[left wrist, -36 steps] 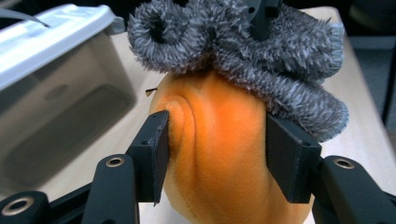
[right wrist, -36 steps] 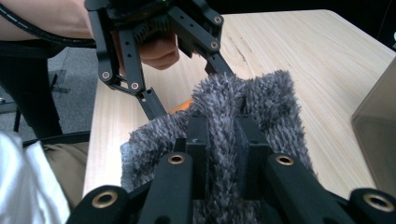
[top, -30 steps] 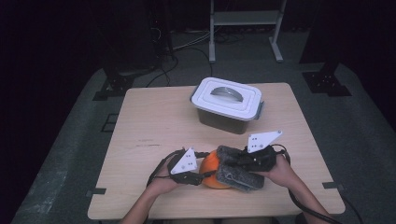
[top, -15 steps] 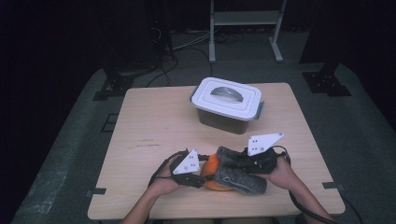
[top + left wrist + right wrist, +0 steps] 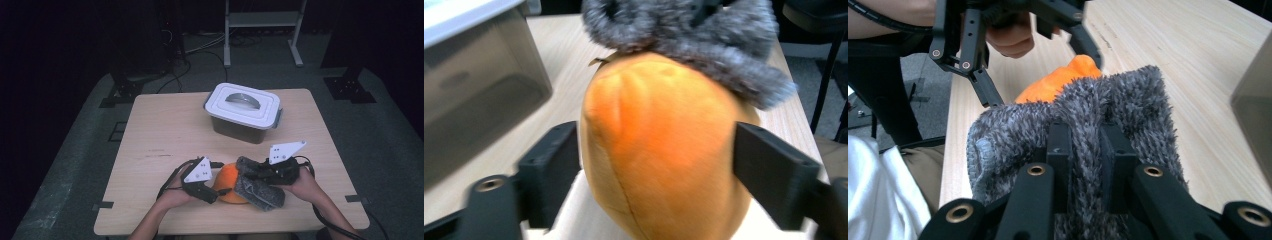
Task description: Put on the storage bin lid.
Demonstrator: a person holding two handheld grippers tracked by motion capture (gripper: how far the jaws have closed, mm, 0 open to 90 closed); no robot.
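Two grippers, two soft things, one box: counts below, view by view.

High view, layout: my left gripper (image 5: 212, 189) and right gripper (image 5: 260, 175) meet at the near edge of the worktop (image 5: 165, 135); orange plush (image 5: 231, 183) lies between them, grey fuzzy cloth (image 5: 260, 189) draped over its right side.
High view, box: one lidded plastic box (image 5: 243, 112), lid shut with handle on top, well apart toward the far side.
High view, hands: left hand (image 5: 175, 195), right hand (image 5: 302, 182), one each.

Left gripper view, fingers: set wide either side of the orange plush (image 5: 664, 150); both look touching its flanks, so I judge a light hold, not a squeeze.
Left gripper view, cloth: grey fuzzy cloth (image 5: 704, 35) sits on the plush's far end; box wall (image 5: 474, 85) at left.

Right gripper view, fingers: nearly closed, pinching a fold of the grey fuzzy cloth (image 5: 1088, 115).
Right gripper view, plush: orange tip (image 5: 1068, 75) pokes out beyond the cloth; left gripper (image 5: 1028, 55) straddles it.

Step, my guess: cloth worked on or off the plush; cannot tell which.
Doing it well: keep left hold steady and low, move the cloth slowly along the plush's length, don't lose the pinched fold.

Counts: grippers 2, plush 1, cloth 1, box 1.
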